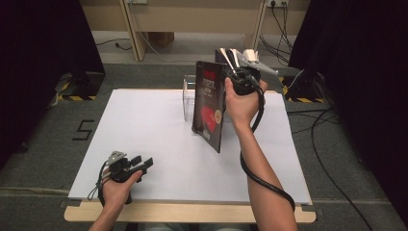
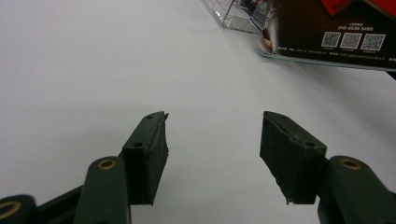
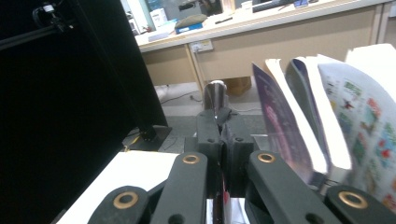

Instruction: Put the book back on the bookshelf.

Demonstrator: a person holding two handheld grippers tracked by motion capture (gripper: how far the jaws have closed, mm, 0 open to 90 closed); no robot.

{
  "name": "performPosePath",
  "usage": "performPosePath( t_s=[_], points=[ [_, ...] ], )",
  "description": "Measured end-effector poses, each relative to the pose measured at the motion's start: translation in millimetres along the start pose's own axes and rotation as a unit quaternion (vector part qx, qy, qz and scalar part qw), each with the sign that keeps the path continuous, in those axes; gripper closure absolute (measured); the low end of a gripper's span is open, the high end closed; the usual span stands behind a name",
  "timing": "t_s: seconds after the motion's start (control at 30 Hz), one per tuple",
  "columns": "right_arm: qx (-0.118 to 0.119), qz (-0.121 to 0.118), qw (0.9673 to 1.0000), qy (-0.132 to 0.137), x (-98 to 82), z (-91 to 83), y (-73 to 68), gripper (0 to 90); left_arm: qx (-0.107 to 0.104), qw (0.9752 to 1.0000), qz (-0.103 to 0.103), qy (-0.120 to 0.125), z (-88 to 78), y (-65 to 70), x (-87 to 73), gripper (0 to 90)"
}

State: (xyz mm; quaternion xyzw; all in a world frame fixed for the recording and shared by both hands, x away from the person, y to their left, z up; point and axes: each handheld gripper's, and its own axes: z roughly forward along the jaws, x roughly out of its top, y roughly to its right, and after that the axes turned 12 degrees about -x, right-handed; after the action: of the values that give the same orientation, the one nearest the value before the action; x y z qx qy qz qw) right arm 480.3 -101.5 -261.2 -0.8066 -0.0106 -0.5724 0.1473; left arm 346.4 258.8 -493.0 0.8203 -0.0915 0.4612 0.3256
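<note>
My right gripper hangs above the far middle of the white table, shut on the top edge of a dark-covered magazine with red print. The magazine hangs almost upright, its lower corner over the table. In the right gripper view the jaws are pressed together on a thin cover, and loose pages fan out to the right. A clear plastic stand sits just behind the magazine. My left gripper rests at the front left, open with nothing in it; beyond it lie the magazine's lower edge and the stand.
Black curtains close both sides of the table. Cables run across the floor at the right, and a black "5" mark is on the floor at the left. Wooden desk legs stand beyond the table.
</note>
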Motion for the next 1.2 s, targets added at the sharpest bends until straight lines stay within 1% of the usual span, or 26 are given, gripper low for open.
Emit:
performPosePath(
  t_s=[0.13, 0.4, 0.47, 0.63, 0.67, 0.77, 0.87, 0.9, 0.97, 1.03, 1.07, 1.1, 1.13, 1.17, 1.2],
  points=[
    [0.006, -0.004, 1.0000, 0.000, 2.1, 4.5, -9.3, 88.2, -0.001, 1.0000, 0.000, -0.001, 0.5, -0.2, -1.0, 40.4],
    [0.008, -0.003, 0.9999, 0.007, 11.1, 20.4, -19.1, 88.2, -0.001, 1.0000, 0.002, -0.003, 1.4, 0.0, -2.1, 40.3],
    [0.007, -0.006, 0.9999, 0.013, 14.1, 24.2, -21.6, 88.2, -0.001, 1.0000, 0.002, -0.003, 1.6, 0.2, -2.0, 40.3],
    [0.008, -0.003, 0.9996, 0.027, 20.5, 37.3, -27.9, 88.2, 0.000, 1.0000, 0.007, 0.000, 0.2, 0.0, -0.4, 40.3],
    [0.007, -0.002, 0.9994, 0.035, 22.2, 40.8, -29.3, 88.2, 0.000, 1.0000, 0.008, 0.000, -0.3, -0.2, -0.2, 40.3],
    [0.004, 0.002, 0.9990, 0.045, 27.0, 49.5, -32.9, 88.2, 0.001, 1.0000, 0.008, 0.001, -2.1, -1.6, 0.3, 40.3],
    [0.003, 0.001, 0.9979, 0.064, 31.0, 58.5, -36.8, 88.1, 0.002, 1.0000, 0.008, 0.004, -3.2, -2.3, 1.3, 40.3],
    [0.006, 0.001, 0.9976, 0.069, 31.2, 60.5, -38.1, 88.1, 0.002, 0.9999, 0.009, 0.005, -3.4, -2.6, 1.5, 40.3],
    [0.008, -0.004, 0.9967, 0.081, 29.9, 65.1, -41.1, 88.0, 0.001, 1.0000, 0.008, 0.004, -3.5, -3.5, 1.4, 40.3],
    [0.004, -0.009, 0.9966, 0.082, 23.7, 71.3, -43.8, 87.8, 0.003, 1.0000, 0.008, 0.004, -3.3, -4.2, 1.0, 40.3],
    [0.001, -0.012, 0.9969, 0.078, 18.1, 74.6, -44.4, 87.8, 0.002, 1.0000, 0.006, 0.005, -3.2, -4.3, 0.9, 40.3],
    [-0.002, -0.020, 0.9972, 0.072, 9.7, 77.4, -45.1, 87.7, 0.002, 1.0000, 0.007, 0.005, -3.3, -4.3, 1.0, 40.3],
    [-0.001, -0.024, 0.9974, 0.067, 2.0, 78.3, -45.7, 87.6, 0.001, 1.0000, 0.007, 0.006, -3.4, -4.2, 1.0, 40.3],
    [-0.002, -0.030, 0.9972, 0.068, -5.4, 77.4, -46.2, 87.5, 0.001, 1.0000, 0.006, 0.006, -3.4, -4.3, 0.9, 40.4],
    [-0.007, -0.037, 0.9966, 0.073, -11.5, 74.7, -46.4, 87.4, 0.001, 1.0000, 0.007, 0.004, -3.2, -4.4, 0.8, 40.3]
  ],
)
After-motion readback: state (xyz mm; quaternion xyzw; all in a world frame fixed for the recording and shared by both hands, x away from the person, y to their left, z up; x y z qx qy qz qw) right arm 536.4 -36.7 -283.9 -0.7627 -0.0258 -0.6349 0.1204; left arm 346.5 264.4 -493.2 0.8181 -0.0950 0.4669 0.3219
